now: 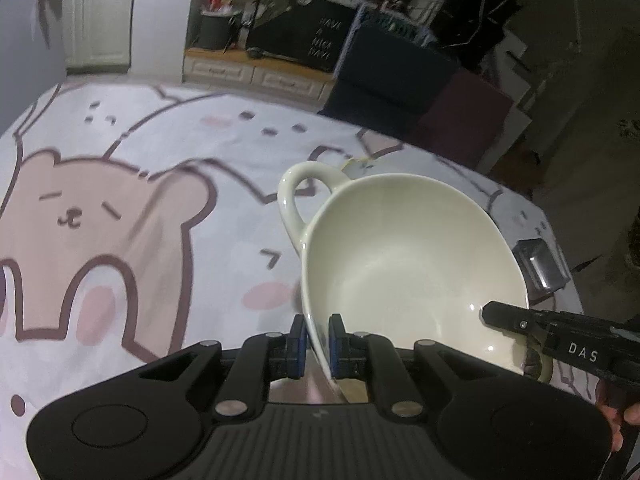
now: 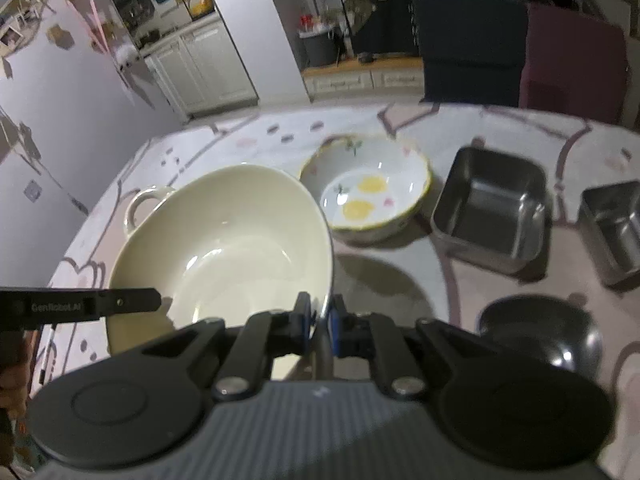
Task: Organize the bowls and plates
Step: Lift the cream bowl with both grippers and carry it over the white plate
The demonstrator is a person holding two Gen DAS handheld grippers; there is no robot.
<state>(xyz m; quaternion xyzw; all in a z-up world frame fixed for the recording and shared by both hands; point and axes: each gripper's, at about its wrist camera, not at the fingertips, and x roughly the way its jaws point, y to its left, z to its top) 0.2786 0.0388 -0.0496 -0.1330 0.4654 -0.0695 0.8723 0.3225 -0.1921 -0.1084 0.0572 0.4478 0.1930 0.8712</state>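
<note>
As both tongs (image 1: pixel 318 346) (image 2: pixel 320 326) pinch it, cream bowl (image 1: pixel 400 256) tilts

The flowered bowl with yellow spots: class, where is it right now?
In the right wrist view, the flowered bowl rests on the table, between the cream handled bowl on its left and a square steel container on its right.

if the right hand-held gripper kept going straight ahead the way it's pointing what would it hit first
The right hand-held gripper is already clamped on the cream bowl's rim. Straight ahead beyond it, the floral bowl looks first in line, though depth is unclear.
</note>
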